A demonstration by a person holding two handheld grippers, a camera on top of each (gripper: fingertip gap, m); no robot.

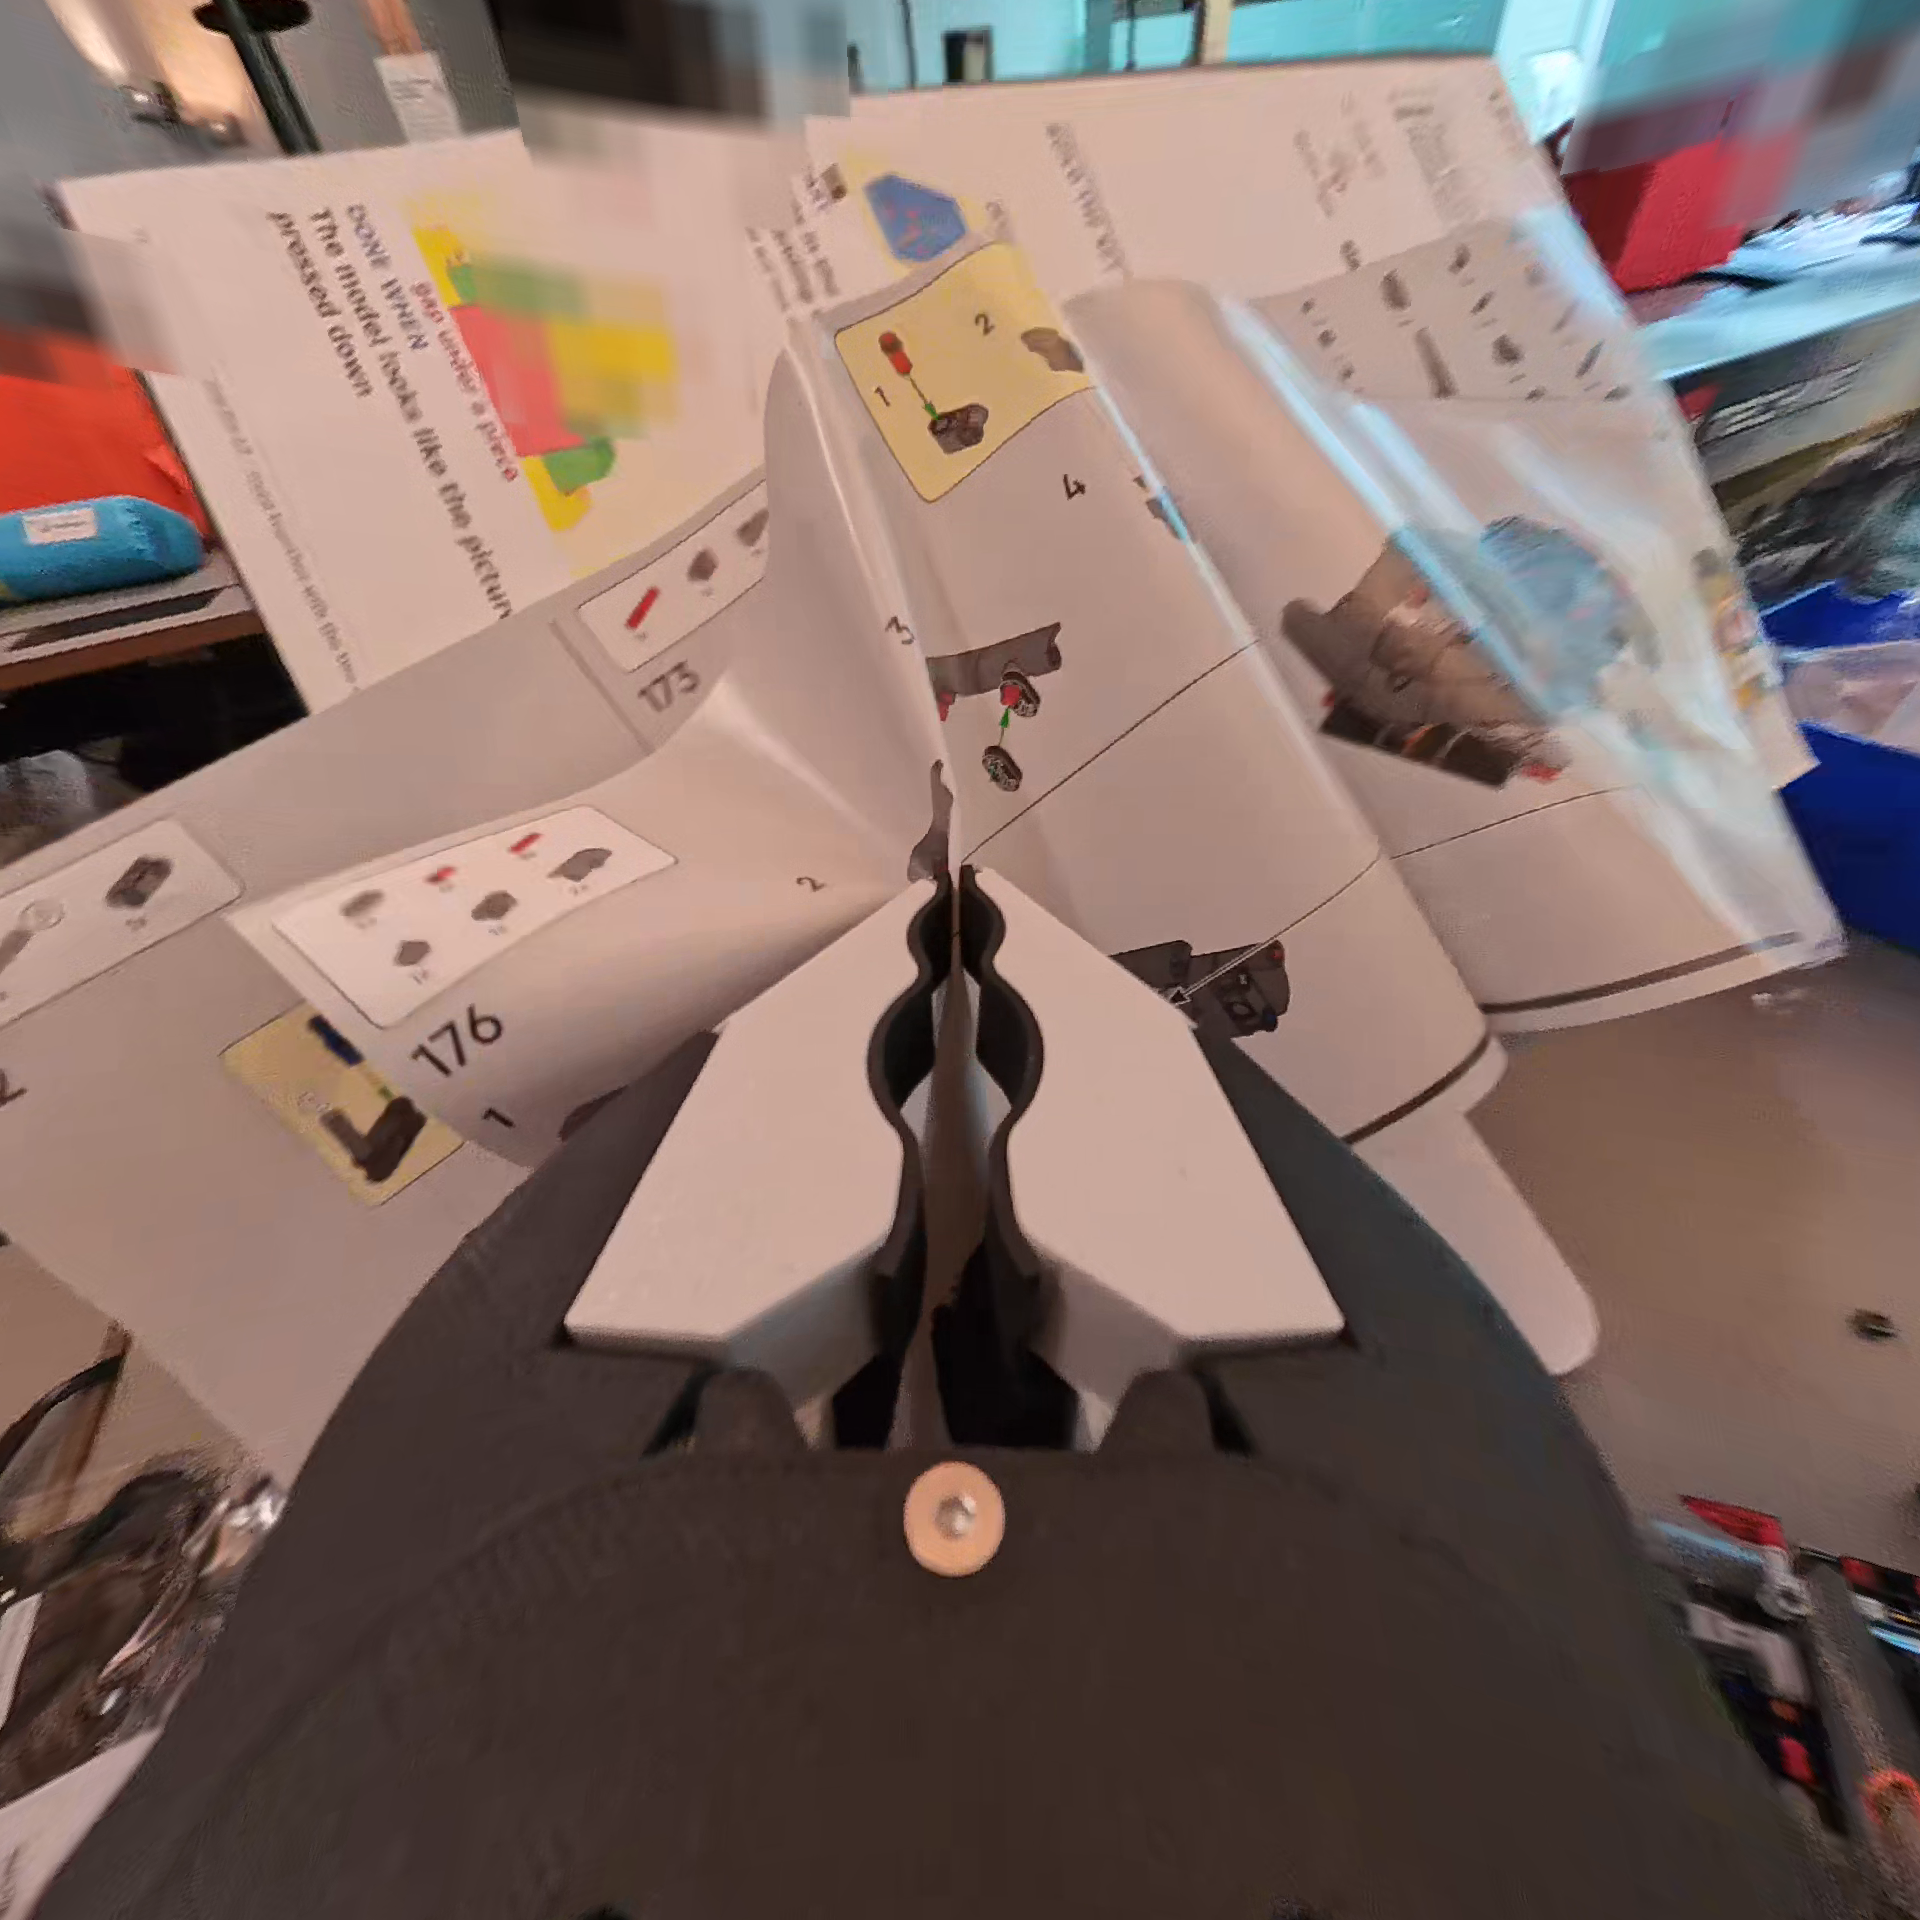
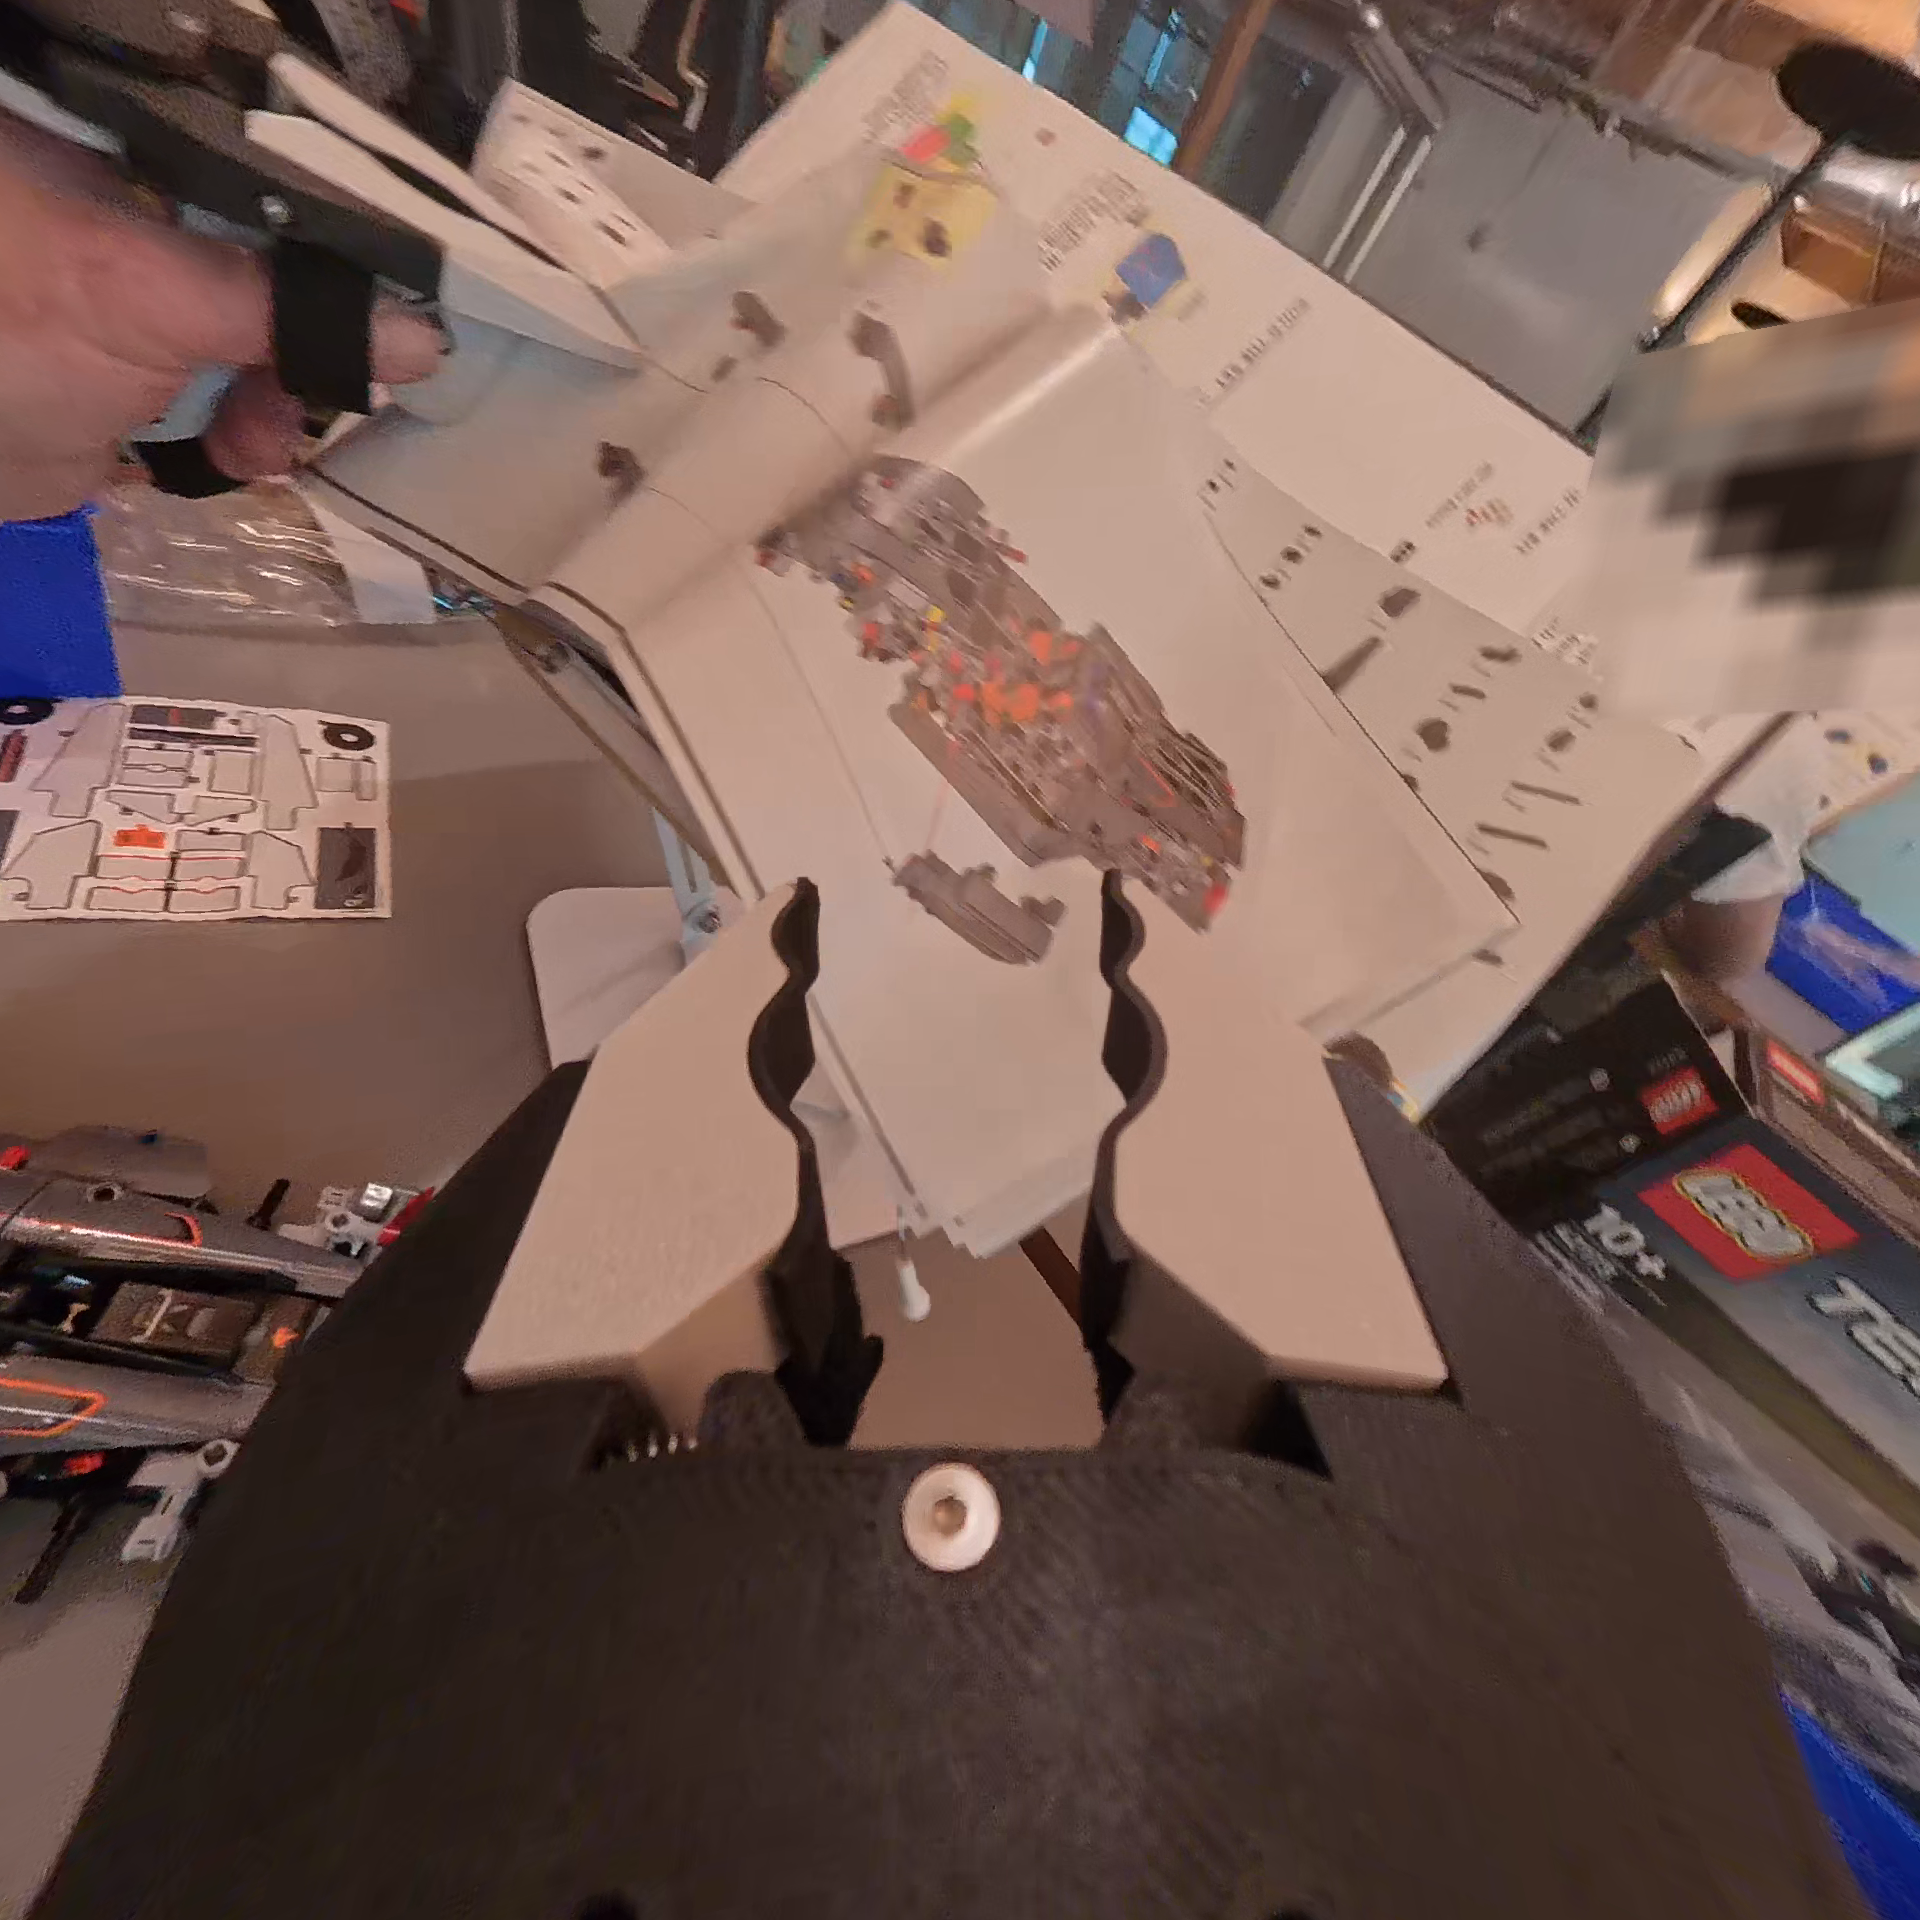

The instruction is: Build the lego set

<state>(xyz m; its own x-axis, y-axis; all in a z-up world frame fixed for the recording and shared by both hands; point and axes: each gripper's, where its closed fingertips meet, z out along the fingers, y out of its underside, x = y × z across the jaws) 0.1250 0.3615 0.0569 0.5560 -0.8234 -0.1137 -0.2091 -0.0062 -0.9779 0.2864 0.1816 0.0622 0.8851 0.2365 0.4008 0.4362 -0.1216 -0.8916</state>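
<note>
The Lego instruction booklet (image 1: 1143, 790) stands open in front of me on a holder. My left gripper (image 1: 954, 883) is shut on the edge of one booklet page (image 1: 831, 644), which runs up between the two pads. In the right wrist view the left gripper (image 2: 623, 332), held by a hand (image 2: 114, 312), pinches that page at the booklet's upper left. My right gripper (image 2: 956, 894) is open. The lower corner of the booklet's pages (image 2: 935, 1070) lies between its fingers, and the pads do not press on it.
A sticker sheet (image 2: 197, 810) lies flat on the grey table at left. A partly built dark Lego model (image 2: 135, 1278) is at lower left. Lego boxes (image 2: 1662, 1195) stand at right. A printed sheet (image 1: 416, 364) stands behind the booklet. A blue bin (image 1: 1860, 831) is at far right. Across from one pair of fingers to the other is roughly 25 cm. The partly built dark Lego model (image 2: 135, 1278) is about 25 cm from my right fingertips.
</note>
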